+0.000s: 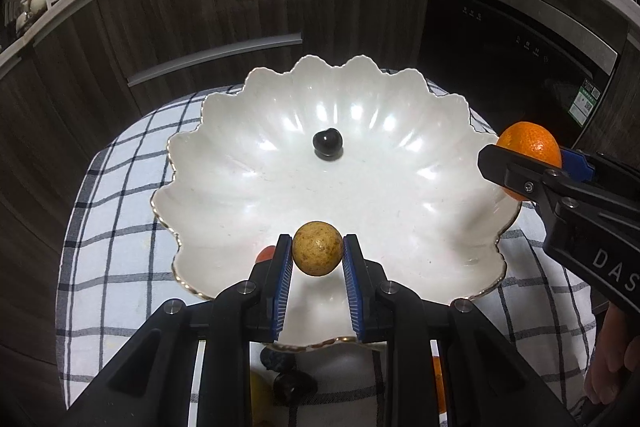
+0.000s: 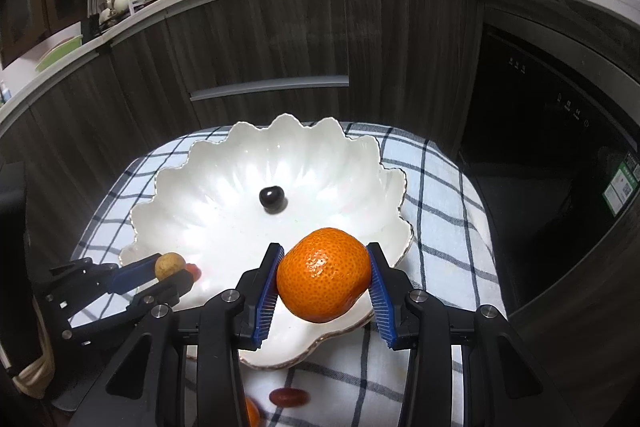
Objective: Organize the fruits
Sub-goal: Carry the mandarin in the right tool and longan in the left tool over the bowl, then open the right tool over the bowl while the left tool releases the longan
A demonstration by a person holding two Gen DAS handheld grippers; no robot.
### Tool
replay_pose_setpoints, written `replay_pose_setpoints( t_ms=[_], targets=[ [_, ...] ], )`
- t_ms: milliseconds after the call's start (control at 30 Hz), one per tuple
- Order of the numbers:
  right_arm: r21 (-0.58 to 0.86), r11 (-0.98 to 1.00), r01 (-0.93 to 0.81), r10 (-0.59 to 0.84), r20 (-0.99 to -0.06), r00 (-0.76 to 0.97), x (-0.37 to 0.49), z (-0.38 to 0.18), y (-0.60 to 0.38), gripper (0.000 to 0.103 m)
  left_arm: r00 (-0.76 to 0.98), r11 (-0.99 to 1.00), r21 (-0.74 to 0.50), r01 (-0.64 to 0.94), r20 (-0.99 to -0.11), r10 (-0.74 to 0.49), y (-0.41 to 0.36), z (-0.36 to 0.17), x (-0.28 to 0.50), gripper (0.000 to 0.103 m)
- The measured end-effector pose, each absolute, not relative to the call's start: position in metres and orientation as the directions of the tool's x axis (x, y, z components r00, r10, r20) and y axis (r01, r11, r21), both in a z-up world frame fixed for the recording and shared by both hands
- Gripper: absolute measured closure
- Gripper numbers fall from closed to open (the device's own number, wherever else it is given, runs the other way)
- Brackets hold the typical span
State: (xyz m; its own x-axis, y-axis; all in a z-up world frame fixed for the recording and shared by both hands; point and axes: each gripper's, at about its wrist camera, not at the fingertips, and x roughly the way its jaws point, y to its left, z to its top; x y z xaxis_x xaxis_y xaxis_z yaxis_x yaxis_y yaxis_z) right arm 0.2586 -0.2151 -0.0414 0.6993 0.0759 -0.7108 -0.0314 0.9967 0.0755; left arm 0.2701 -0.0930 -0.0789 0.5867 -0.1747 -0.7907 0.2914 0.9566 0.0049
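We are squeezing a small round yellow-brown fruit [image 1: 317,254] in the left gripper [image 1: 317,259], low in the frame, over the near wavy rim of the white scalloped bowl [image 1: 420,211]. The right gripper [image 2: 323,281] is pinching a tangerine [image 2: 323,275], its wide side lying left to right, over the bowl's right edge. A dark cherry [image 1: 327,143] is sitting mid-bowl, with bare white room all around it. The bowl is resting on a checked cloth [image 1: 116,227].

Orange mandarin [image 2: 323,275], speckled tan fruit [image 1: 317,247], dark cherry [image 1: 327,143] in scalloped white bowl [image 1: 400,187]
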Motion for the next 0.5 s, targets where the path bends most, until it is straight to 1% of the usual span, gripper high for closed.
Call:
replay_pose_setpoints(
  t_ms=[133, 200, 267, 367, 400, 433, 500],
  targets=[
    [0.085, 0.996, -0.033, 0.084, -0.717, 0.692, 0.2616, -0.0446, -0.2169, 0.06, 0.582, 0.956, -0.001, 0.294, -0.793, -0.18, -0.0945, -0.0817, 0.2727, 0.077],
    [0.087, 0.995, -0.04, 0.09, -0.719, 0.689, 0.2632, -0.0455, -0.2165, 0.06, 0.588, 0.956, 0.018, 0.293, -0.792, -0.165, -0.0962, -0.0823, 0.2723, 0.076],
    [0.07, 0.997, -0.038, 0.077, -0.719, 0.69, 0.2638, -0.0453, -0.2153, 0.06, 0.598, 0.955, 0.046, 0.293, -0.788, -0.146, -0.0982, -0.0821, 0.2709, 0.065],
    [0.068, 0.997, -0.042, 0.078, -0.717, 0.693, 0.2644, -0.0448, -0.2151, 0.058, 0.604, 0.956, 0.041, 0.291, -0.783, -0.15, -0.0965, -0.0808, 0.2696, 0.054],
    [0.064, 0.997, -0.04, 0.073, -0.715, 0.695, 0.2644, -0.0443, -0.2152, 0.05, 0.603, 0.956, 0.038, 0.289, -0.783, -0.151, -0.0956, -0.0807, 0.2698, 0.053],
    [0.058, 0.998, -0.035, 0.066, -0.71, 0.701, 0.2638, -0.0428, -0.2154, 0.039, 0.601, 0.957, 0.032, 0.287, -0.784, -0.154, -0.0944, -0.0804, 0.2697, 0.052],
    [0.056, 0.998, -0.019, 0.053, -0.695, 0.717, 0.2617, -0.0386, -0.2169, 0.033, 0.6, 0.959, 0.027, 0.283, -0.785, -0.155, -0.0928, -0.0795, 0.2698, 0.051]
  ],
)
